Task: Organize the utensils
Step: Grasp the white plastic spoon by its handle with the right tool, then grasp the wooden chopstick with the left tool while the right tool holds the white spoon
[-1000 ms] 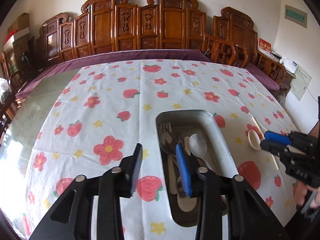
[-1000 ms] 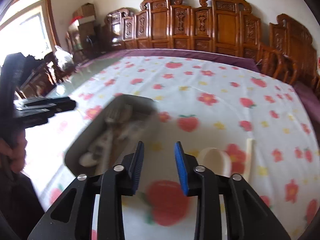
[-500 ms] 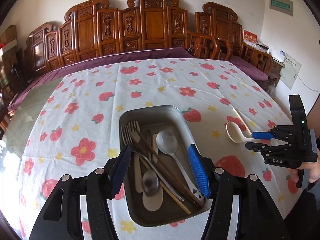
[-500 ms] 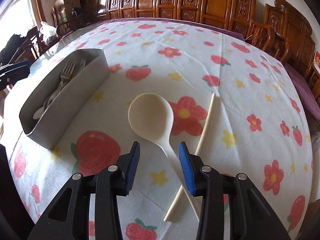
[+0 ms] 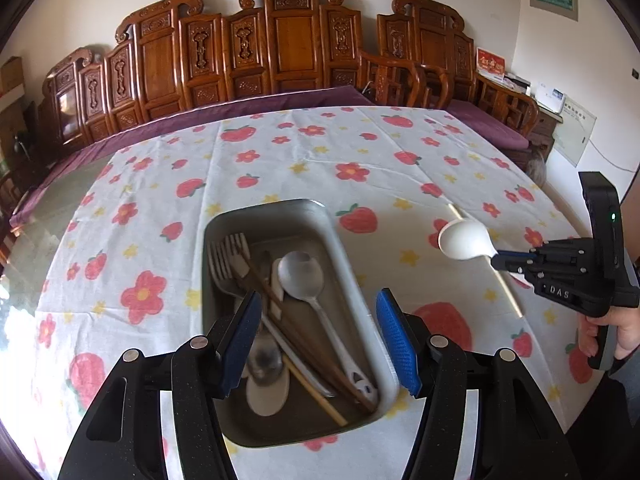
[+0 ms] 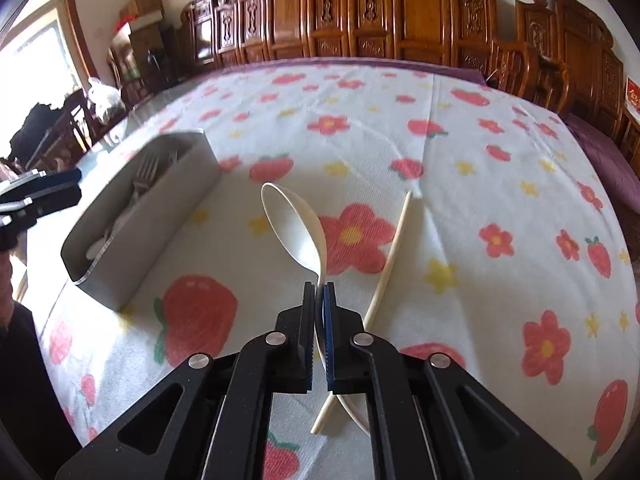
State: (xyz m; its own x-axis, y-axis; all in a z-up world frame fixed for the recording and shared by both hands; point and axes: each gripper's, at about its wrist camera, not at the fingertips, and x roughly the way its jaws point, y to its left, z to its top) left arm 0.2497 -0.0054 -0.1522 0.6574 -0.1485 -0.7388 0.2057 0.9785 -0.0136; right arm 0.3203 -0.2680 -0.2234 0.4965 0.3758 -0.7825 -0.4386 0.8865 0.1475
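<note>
A grey metal tray (image 5: 344,256) holds forks (image 5: 230,256), a metal spoon (image 5: 302,276), chopsticks and other utensils. My left gripper (image 5: 318,336) is open and empty, hovering over the tray's near end. My right gripper (image 6: 319,292) is shut on the handle of a cream plastic spoon (image 6: 294,226) and holds it tilted on its side above the cloth. The spoon (image 5: 464,238) and right gripper (image 5: 500,258) also show at the right of the left wrist view. A single cream chopstick (image 6: 390,256) lies on the cloth right of the spoon. The tray (image 6: 160,216) stands to the spoon's left.
The table carries a white cloth (image 5: 320,168) with red flowers and strawberries. Carved wooden chairs (image 5: 288,48) line the far side. The table's right edge (image 5: 540,192) is close to the right gripper. A person's hand (image 5: 612,332) holds the right gripper.
My right gripper has shut on the cream spoon's handle and lifted it off the cloth, turning it on edge. My left gripper has stayed open over the tray.
</note>
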